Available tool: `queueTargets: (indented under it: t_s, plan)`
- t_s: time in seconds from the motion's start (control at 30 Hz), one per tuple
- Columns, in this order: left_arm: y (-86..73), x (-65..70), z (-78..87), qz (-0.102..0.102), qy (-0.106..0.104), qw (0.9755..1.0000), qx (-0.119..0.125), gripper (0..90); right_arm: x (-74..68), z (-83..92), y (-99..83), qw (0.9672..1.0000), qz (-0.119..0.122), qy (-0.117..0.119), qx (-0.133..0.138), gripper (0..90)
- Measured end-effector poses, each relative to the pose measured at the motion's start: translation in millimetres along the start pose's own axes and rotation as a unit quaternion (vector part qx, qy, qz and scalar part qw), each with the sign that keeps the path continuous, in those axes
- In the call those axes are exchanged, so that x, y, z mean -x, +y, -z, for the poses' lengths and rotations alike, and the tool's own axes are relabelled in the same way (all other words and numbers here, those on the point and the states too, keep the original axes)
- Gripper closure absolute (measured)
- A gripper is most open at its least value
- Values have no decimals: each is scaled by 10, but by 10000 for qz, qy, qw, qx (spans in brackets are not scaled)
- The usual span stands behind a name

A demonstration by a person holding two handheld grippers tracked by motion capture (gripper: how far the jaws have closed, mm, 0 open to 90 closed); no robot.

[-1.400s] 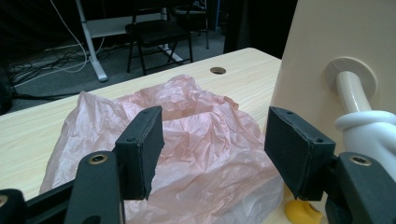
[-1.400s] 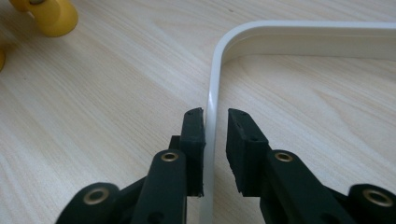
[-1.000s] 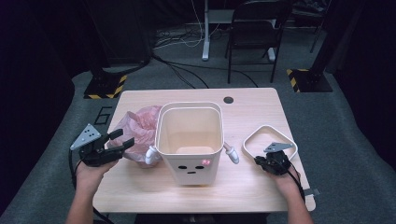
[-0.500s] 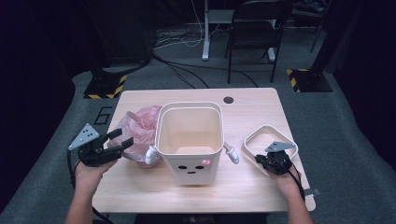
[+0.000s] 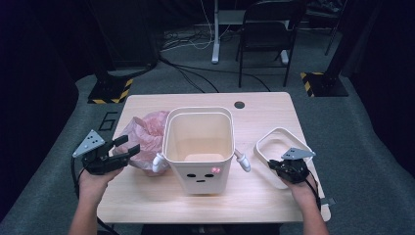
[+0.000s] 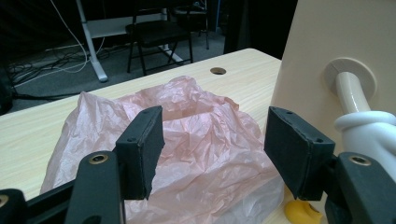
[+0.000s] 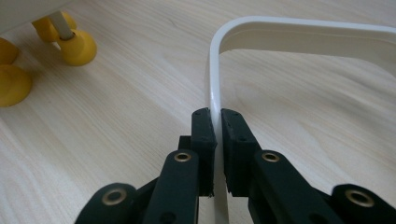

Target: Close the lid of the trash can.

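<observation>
Currently the right gripper is clamping the thin rim of the white ring frame, lying near the table's right edge: rigid, light, slippery plastic. The left gripper is hovering open-jawed before the soft pink bag.

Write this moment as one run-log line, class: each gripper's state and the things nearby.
left gripper: open, beside crumpled pink plastic bag | right gripper: shut on white rounded plastic frame | cream face-printed bin: upright, mid-table

Tabletop: pale wood grain. Bin: cream, black dot eyes, pink cheek spot, yellow feet. Bag: translucent pink, crinkled. Rim frame: white. Gripper pads: black.
</observation>
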State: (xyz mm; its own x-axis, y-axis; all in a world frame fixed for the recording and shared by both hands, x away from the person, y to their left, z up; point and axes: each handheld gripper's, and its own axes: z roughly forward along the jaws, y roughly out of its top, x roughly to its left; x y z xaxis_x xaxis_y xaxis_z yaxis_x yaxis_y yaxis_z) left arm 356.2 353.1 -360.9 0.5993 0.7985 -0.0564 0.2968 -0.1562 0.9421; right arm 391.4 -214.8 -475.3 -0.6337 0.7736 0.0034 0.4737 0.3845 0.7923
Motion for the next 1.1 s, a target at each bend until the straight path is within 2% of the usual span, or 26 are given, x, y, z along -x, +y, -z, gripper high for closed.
queueTargets:
  t_s: [0.7,1.1]
  plan:
    - [-5,-6,5,21,26,10000,-12,373,-158,191,193,9990,309,120,308,840]
    - [0,-10,14,-22,23,10000,2,374,-188,261,284,9983,253,327,405,840]
